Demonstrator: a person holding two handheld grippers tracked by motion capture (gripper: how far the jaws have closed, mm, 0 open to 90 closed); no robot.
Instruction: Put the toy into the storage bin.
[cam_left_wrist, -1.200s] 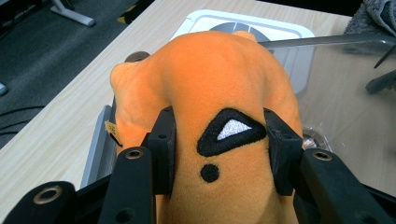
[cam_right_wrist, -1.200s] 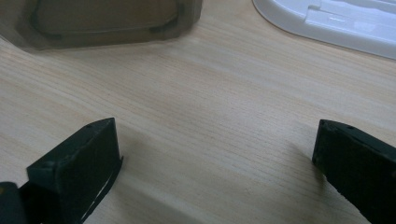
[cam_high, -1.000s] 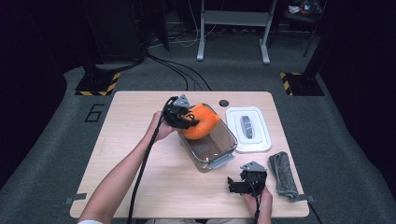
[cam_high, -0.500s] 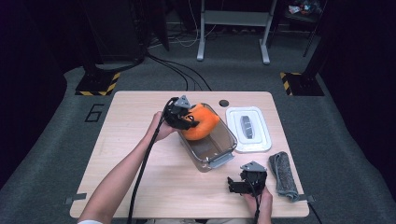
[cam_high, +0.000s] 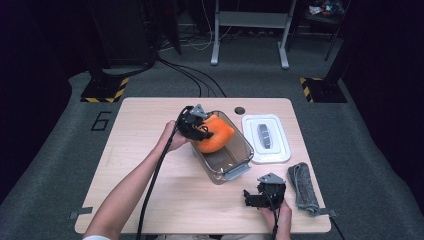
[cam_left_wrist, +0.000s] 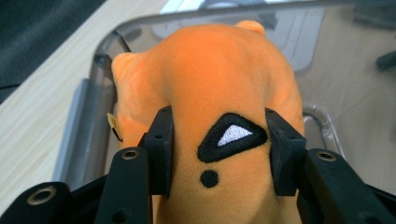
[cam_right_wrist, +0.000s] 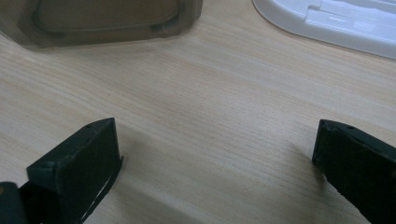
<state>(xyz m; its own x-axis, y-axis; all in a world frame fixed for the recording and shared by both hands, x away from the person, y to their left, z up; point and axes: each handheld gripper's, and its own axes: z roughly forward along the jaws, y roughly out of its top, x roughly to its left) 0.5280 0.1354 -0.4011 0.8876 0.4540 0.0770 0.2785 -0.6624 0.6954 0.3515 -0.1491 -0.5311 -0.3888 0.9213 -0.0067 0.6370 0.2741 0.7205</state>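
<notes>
Wooden table (cam_high: 150, 165) (pale grain), grey carpet (cam_high: 60, 165), dark room, black cables (cam_high: 200, 85)

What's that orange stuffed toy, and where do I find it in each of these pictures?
High view: the orange plush toy sits middle of the table, at the far end of the clear container, with the left tool on it.
Left gripper view: it is central, pinched between the black jaws.
Right gripper view: not in it.
Shared landmark: the white lid, at top right in the right gripper view.
</notes>
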